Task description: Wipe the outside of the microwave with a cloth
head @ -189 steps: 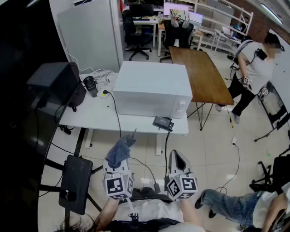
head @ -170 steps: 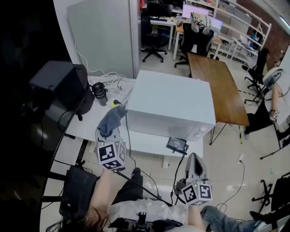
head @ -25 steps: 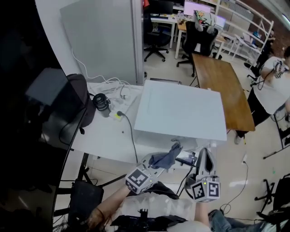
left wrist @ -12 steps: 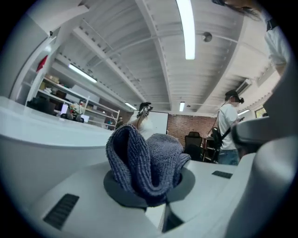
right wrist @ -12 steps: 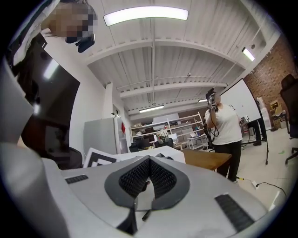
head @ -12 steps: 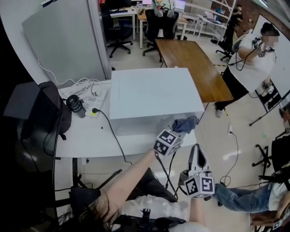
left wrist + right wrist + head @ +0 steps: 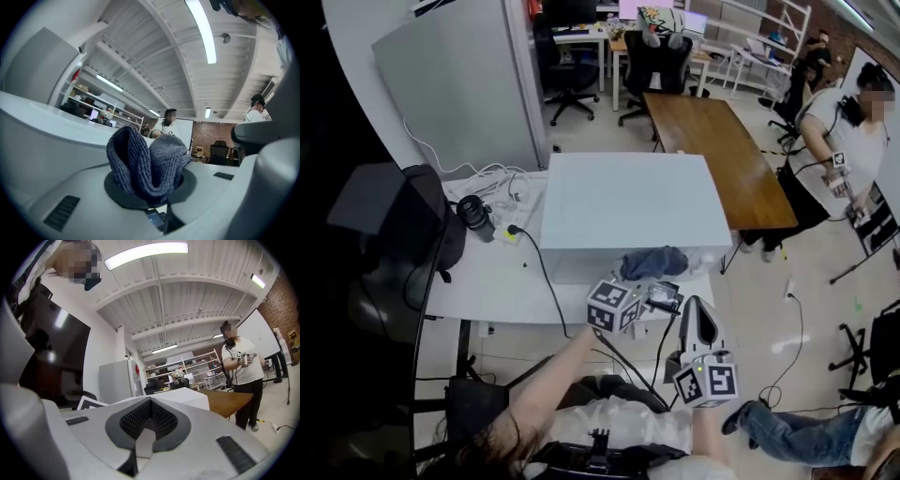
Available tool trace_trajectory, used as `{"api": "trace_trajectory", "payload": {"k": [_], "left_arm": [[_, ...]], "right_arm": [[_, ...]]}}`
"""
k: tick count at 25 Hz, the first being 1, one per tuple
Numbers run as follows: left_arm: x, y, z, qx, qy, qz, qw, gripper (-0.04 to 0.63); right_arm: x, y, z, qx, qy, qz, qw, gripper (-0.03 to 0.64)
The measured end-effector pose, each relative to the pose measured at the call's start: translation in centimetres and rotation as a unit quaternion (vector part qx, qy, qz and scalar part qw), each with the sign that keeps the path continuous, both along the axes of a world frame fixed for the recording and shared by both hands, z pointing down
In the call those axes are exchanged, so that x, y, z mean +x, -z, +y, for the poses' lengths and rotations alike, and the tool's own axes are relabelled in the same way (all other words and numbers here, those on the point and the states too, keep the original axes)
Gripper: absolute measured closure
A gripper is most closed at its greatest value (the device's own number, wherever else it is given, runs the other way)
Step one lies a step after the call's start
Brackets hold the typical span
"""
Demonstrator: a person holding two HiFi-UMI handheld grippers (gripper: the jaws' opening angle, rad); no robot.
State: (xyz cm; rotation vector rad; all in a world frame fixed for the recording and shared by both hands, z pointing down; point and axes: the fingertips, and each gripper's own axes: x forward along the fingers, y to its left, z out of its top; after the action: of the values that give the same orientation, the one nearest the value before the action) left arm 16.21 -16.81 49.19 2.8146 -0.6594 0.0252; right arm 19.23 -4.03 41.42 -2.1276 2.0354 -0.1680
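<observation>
My left gripper is clamped on the blue-grey cloth, which sits against the front of the white microwave on the table. My right gripper hangs nearer me, jaws together with nothing between them.

The floor is of pale tiles. A white worktop stands before a tall grey partition, with a long brown wooden table near it. Behind are black office chairs and white shelves. Long tube lamps shine on the white ribbed ceiling.
</observation>
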Motion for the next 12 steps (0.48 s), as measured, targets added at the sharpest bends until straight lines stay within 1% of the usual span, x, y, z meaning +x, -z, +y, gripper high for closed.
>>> {"api": "trace_trajectory", "payload": {"k": [3, 5, 8, 12], "left_arm": [[-6.3, -0.4, -1.4, 0.013, 0.069, -0.015, 0.9974, 0.548], [-10.9, -1.0, -2.3, 0.009, 0.125, -0.022, 0.9919, 0.548], [-17.3, -2.0, -3.7, -0.003, 0.209, -0.028, 0.9774, 0.548], [-23.4, -3.5, -4.9, -0.016, 0.292, -0.044, 0.9552, 0.548]], "right_arm": [[-1.0, -0.2, -1.5, 0.002, 0.039, -0.008, 0.999, 0.598], [-1.9, -0.5, -2.2, 0.0, 0.062, -0.011, 0.998, 0.598], [-3.1, -0.9, -2.9, -0.005, 0.095, -0.01, 0.995, 0.598], [-3.8, -1.2, -3.2, -0.008, 0.119, -0.01, 0.993, 0.598]]}}
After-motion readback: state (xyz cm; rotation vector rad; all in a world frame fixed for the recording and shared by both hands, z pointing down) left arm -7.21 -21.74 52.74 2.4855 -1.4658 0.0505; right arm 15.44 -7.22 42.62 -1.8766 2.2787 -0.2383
